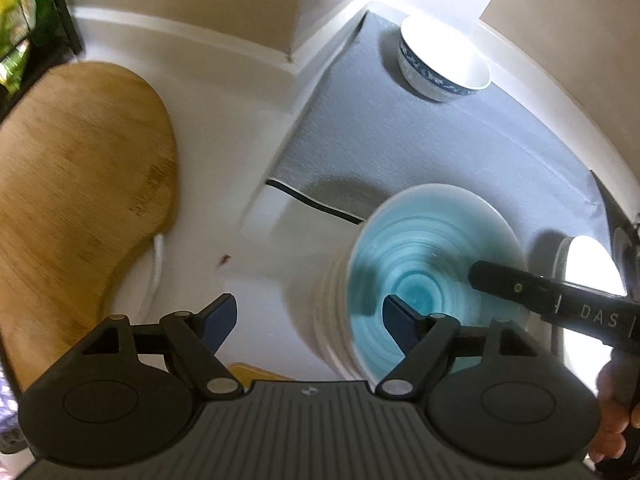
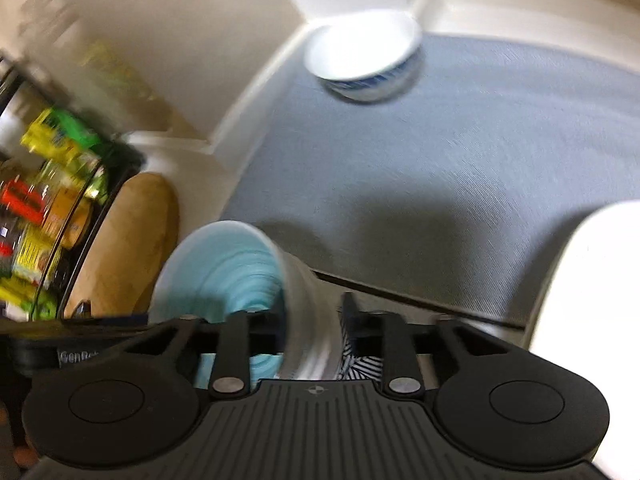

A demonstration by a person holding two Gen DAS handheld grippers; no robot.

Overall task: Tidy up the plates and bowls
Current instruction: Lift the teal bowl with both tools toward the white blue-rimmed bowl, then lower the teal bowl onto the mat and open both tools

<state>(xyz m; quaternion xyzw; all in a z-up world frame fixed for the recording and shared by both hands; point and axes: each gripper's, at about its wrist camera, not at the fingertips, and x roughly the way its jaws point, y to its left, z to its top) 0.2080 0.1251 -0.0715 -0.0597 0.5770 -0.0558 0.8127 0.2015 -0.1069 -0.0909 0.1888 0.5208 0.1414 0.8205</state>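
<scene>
Right claw point(image 2: 296, 320) first: its two black fingers straddle the wall of a turquoise-glazed bowl with a ribbed white outside point(image 2: 240, 276), one finger inside the hollow and the other against the ribs. They appear clamped on that wall. The bowl stands steeply tipped on its edge, which suggests the grip is carrying it, not the counter.

Left claw point(image 1: 308, 320) is spread wide and holds nothing. One blue pad hangs over the bare white counter point(image 1: 256, 272) and the other shows in front of the bowl's glazed inside. From this side the turquoise bowl point(image 1: 424, 264) lies to the right of the left claw's midline, mouth turned towards the right claw's finger, ribs towards the left claw. I cannot tell whether either left pad touches it.

Everything turns on what lies ahead. A white bowl with a blue patterned band point(image 1: 444, 60) sits upright in the far corner of the grey mat point(image 1: 400, 140), well apart from the held bowl and straight beyond it. A plain white dish point(image 1: 588, 264) sits just beside it on the right. A rounded wooden cutting board point(image 1: 80, 200) lies off to the left, out of the path.

The right hand has the bowl, so it seems the one to carry it. To nest in the patterned bowl, the bowl would first need tipping level.
</scene>
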